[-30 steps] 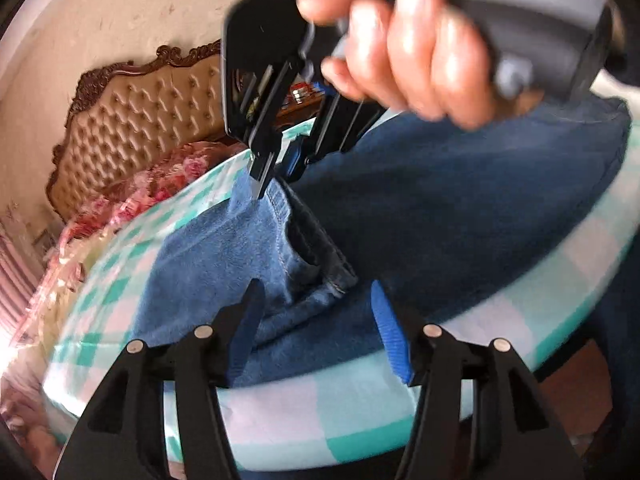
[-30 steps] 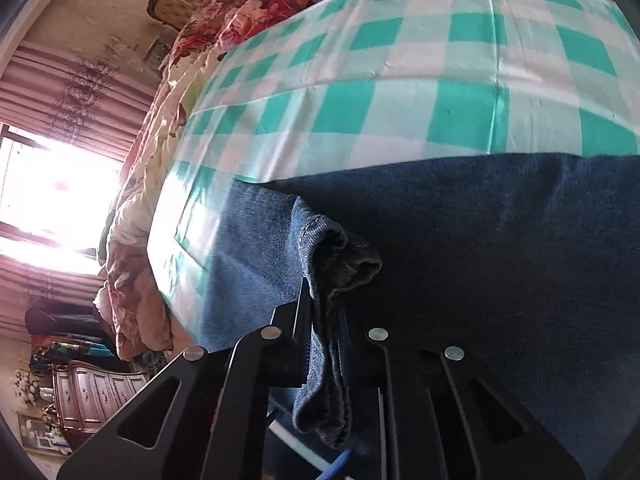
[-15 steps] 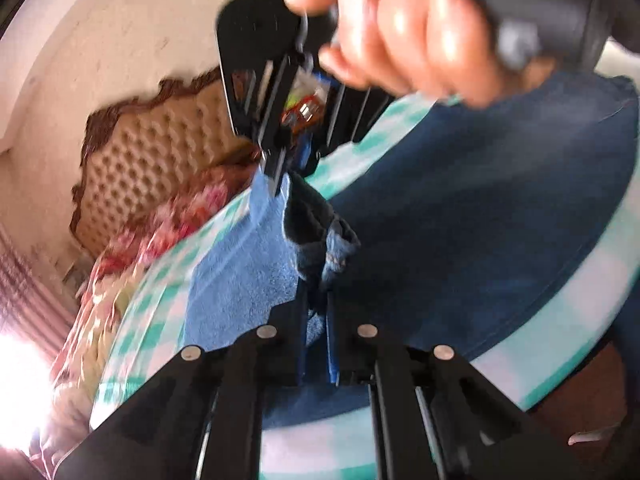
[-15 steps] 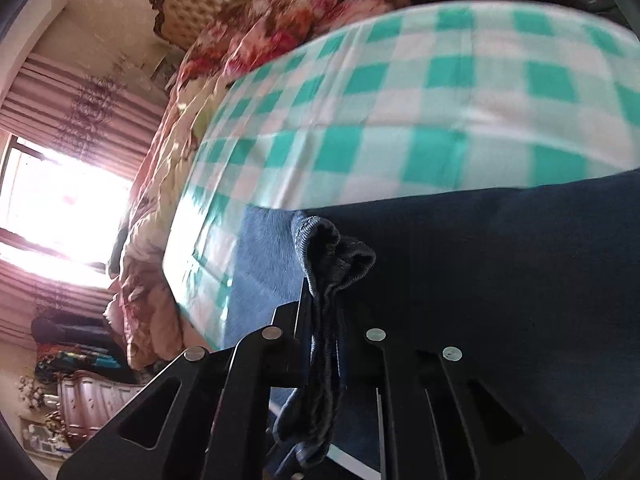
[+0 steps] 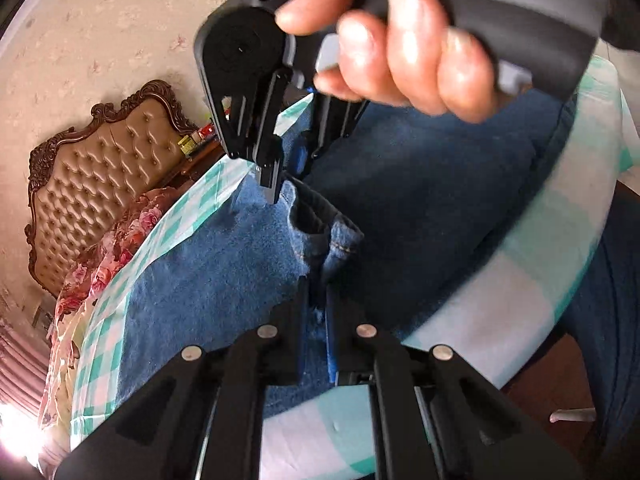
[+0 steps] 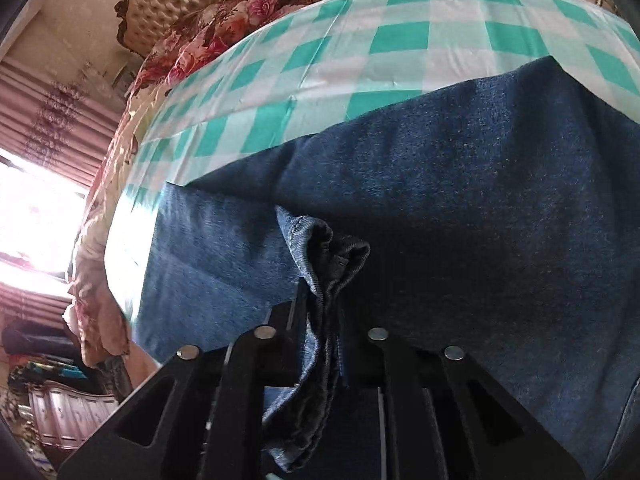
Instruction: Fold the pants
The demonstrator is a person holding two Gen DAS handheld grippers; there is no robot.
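Both sets of jaws are pinched tight on denim. The left gripper [image 5: 318, 300] has its two black fingers drawn together on a bunched hem of the pants [image 5: 420, 200], a little ridge of lighter blue cloth standing up between them. The right gripper [image 6: 322, 312] clamps another fold of the same hem, and a crumpled tail of fabric droops down between its fingers toward the camera.

From the left wrist view, the right gripper [image 5: 288, 176] shows again just beyond the pinched ridge, its tips pressed into the hem further along, with the person's right hand [image 5: 400, 56] wrapped around the grey handle above it. So the two grips sit near each other along one edge of the garment.

The pants lie spread on a table covered by a green-and-white checked cloth [image 6: 360, 64]. The part nearest the grips shows a paler, fuzzy inner face, while the broad dark outer denim stretches away to the right and reaches the table's near edge.

Past the table stands a bed with a tufted tan headboard [image 5: 96, 176] framed in carved dark wood, and a rose-patterned quilt [image 6: 224, 28] heaped against it. A bright window with pink striped curtains [image 6: 52, 136] glares at the left. Small bottles or jars sit on a dark surface beside the headboard; what is in them I cannot tell.
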